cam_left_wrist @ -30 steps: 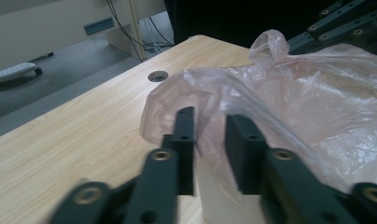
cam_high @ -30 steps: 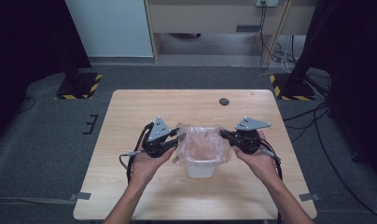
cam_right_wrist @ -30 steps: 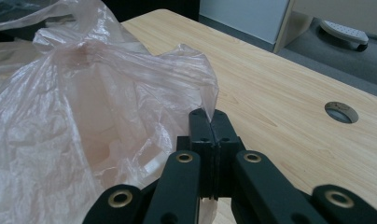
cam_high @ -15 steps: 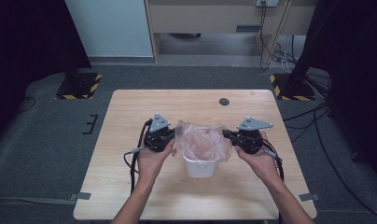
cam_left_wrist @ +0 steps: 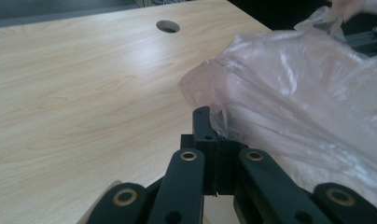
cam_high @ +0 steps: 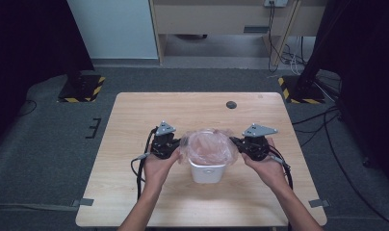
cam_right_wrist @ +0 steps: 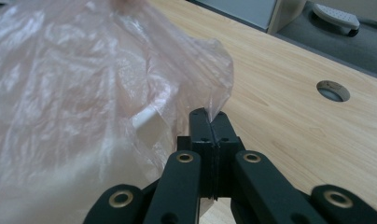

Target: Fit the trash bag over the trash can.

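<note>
A thin clear bag [cam_high: 209, 147] is draped over the mouth of a white bin [cam_high: 208, 171] that stands on the surface [cam_high: 135, 115], between the two grippers. The bag is spread wide across the bin's top, its film crinkled and faintly pink. The left gripper [cam_high: 169, 144] sits just to the bag's left side, its jaws pressed together on the bag's edge; in the left gripper view the closed jaws [cam_left_wrist: 209, 135] pinch a fold of the film, and the bag [cam_left_wrist: 308, 93] billows away ahead and to the right of them. The right gripper [cam_high: 240, 144] is just at the bag's other side, jaws likewise clamped on the film; in the right gripper view the tips [cam_right_wrist: 210, 126] meet on a peaked corner of the bag [cam_right_wrist: 84, 79], which spreads ahead and to their left, with a bit of the bin's white rim [cam_right_wrist: 147, 121] showing through beside the jaws. Each gripper is held by a hand, the left hand [cam_high: 159, 166] and right hand [cam_high: 265, 166] behind them, forearms leading back toward the near edge. Beyond the right gripper, farther out on the surface, lies a round hole [cam_high: 231, 104], seen also ahead of the jaws in both gripper views [cam_left_wrist: 168, 26] [cam_right_wrist: 332, 90].
</note>
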### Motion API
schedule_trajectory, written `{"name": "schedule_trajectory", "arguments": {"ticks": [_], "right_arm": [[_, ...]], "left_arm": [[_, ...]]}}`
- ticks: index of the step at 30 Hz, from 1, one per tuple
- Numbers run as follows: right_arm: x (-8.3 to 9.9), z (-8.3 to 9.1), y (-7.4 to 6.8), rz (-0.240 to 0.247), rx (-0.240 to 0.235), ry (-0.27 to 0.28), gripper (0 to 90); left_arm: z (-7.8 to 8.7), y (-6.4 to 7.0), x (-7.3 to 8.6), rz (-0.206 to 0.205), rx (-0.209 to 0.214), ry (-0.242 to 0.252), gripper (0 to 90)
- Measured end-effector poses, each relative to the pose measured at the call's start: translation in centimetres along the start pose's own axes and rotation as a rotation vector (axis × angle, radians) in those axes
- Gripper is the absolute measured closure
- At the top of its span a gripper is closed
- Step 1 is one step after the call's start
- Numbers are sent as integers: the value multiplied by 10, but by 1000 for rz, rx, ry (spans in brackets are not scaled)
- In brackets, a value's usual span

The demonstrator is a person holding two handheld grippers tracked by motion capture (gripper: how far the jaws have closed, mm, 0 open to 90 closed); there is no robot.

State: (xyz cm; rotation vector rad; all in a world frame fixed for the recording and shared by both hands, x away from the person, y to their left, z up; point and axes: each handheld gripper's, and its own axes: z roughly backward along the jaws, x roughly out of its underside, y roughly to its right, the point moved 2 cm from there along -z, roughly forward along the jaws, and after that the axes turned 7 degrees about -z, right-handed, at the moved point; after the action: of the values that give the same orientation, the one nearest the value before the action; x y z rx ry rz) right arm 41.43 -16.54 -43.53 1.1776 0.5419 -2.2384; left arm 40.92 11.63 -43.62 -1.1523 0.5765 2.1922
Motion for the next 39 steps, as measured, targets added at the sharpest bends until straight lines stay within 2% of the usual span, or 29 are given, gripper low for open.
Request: {"name": "schedule_trajectory", "arguments": {"ticks": [8,12,15,18,23,26,28,30,32,34,39], "right_arm": [[7,-7,-1,-7,-16,-24,900],[10,-12,-1,-14,-24,-35,900],[11,-13,-2,-23,-33,-38,900],[12,-14,-2,-27,-38,-51,900],[15,-18,-1,-36,-48,-61,900],[16,-19,-2,-32,-48,-63,900],[16,-18,-2,-33,-45,-60,900],[15,-18,-2,-27,-44,-51,900],[14,-17,-2,-27,-43,-46,900],[14,-17,-2,-27,-42,-42,900],[15,-18,-2,-22,-41,-45,900]], "left_arm": [[-6,0,10,6,3,-39,900],[-10,-1,16,18,19,-61,900],[-12,-2,20,28,18,-63,900],[-15,-3,23,57,37,-66,900],[-17,-4,27,67,40,-72,900],[-15,-4,27,49,34,-71,900],[-12,-2,26,14,14,-66,900],[-9,0,25,-9,-8,-57,848],[-6,2,23,-60,-53,-55,778],[-1,3,21,-99,-74,-64,738],[8,1,16,-127,-104,-18,641]]}}
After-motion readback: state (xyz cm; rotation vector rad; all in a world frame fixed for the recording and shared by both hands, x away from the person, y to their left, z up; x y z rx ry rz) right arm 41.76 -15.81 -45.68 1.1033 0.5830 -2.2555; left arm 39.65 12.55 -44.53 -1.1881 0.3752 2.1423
